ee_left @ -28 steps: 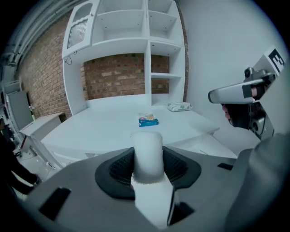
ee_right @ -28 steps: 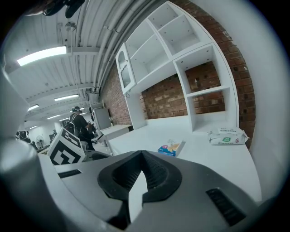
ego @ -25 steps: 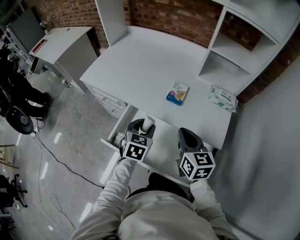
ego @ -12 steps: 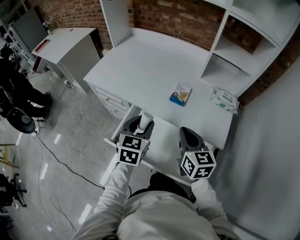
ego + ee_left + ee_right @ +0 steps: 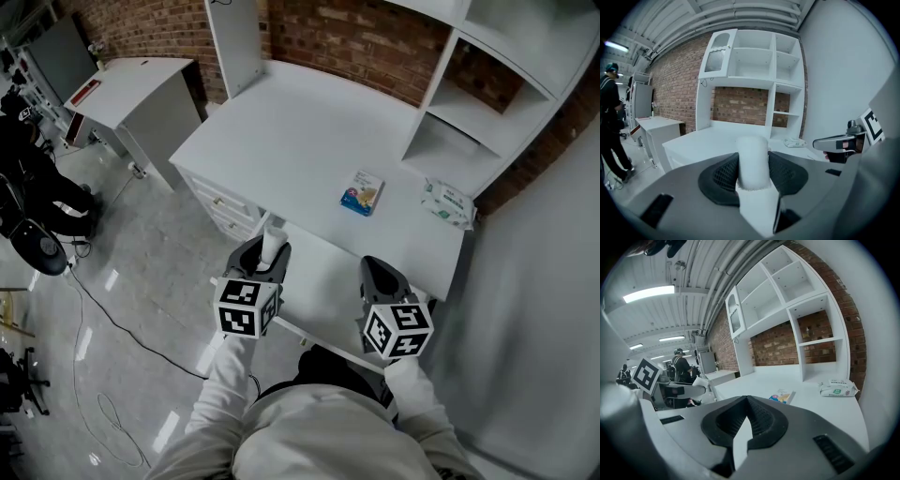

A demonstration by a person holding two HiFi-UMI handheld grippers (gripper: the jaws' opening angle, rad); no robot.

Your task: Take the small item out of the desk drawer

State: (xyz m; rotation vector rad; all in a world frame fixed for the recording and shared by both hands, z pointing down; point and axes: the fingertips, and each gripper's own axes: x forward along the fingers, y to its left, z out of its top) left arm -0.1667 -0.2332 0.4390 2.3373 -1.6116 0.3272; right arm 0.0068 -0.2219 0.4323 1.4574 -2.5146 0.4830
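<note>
A small white cylinder point(image 5: 273, 241) stands upright between the pads of my left gripper point(image 5: 266, 251), which is shut on it. It hangs above the left end of the open white desk drawer point(image 5: 323, 281). In the left gripper view the cylinder point(image 5: 752, 150) fills the gap between the black pads of the left gripper point(image 5: 753, 174). My right gripper point(image 5: 376, 273) hovers over the drawer's right part, shut and holding nothing. The right gripper view shows its jaws point(image 5: 749, 404) meeting at the tips, and the left gripper point(image 5: 696, 391) off to the left.
The white desk top point(image 5: 300, 131) carries a blue-and-white packet point(image 5: 362, 190) and a pack of wipes point(image 5: 446, 202). A white shelf unit point(image 5: 473, 94) rises at its right. A second white desk point(image 5: 131, 84), a seated person point(image 5: 37, 187) and a floor cable point(image 5: 112, 319) are at the left.
My left gripper has risen out of the drawer with the white cylinder and shifted left. The right gripper has stayed in place.
</note>
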